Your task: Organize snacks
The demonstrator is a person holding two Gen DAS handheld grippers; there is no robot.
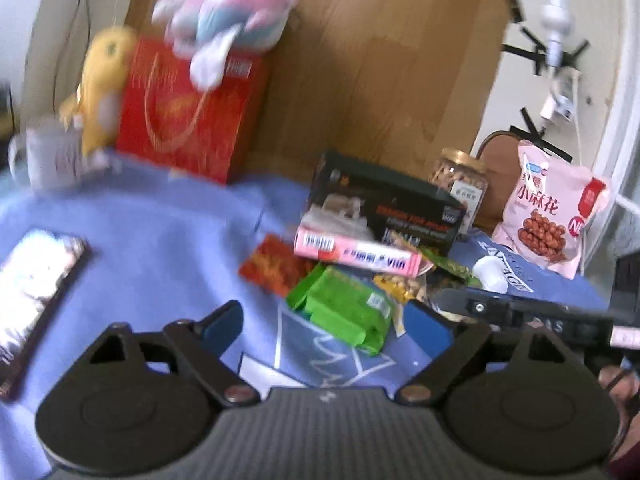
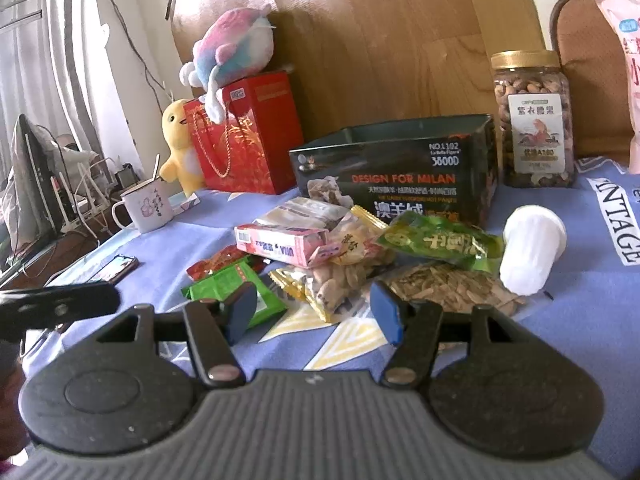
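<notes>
A pile of snacks lies on the blue cloth in front of an open dark tin box (image 2: 400,168) (image 1: 384,204). It holds a pink box (image 2: 280,244) (image 1: 356,254), a green packet (image 1: 344,308) (image 2: 228,284), a red packet (image 1: 272,266), a clear nut bag (image 2: 340,276), a green pouch (image 2: 440,244) and a seed bag (image 2: 448,286). My left gripper (image 1: 324,326) is open, its fingers either side of the green packet, just short of it. My right gripper (image 2: 314,310) is open just before the nut bag.
A nut jar (image 2: 534,120), a pink snack bag (image 1: 556,216) and a white cup (image 2: 528,248) stand at the right. A red gift bag (image 2: 244,136), two plush toys, a mug (image 2: 144,208) and a phone (image 1: 36,296) are at the left. A wooden board rises behind.
</notes>
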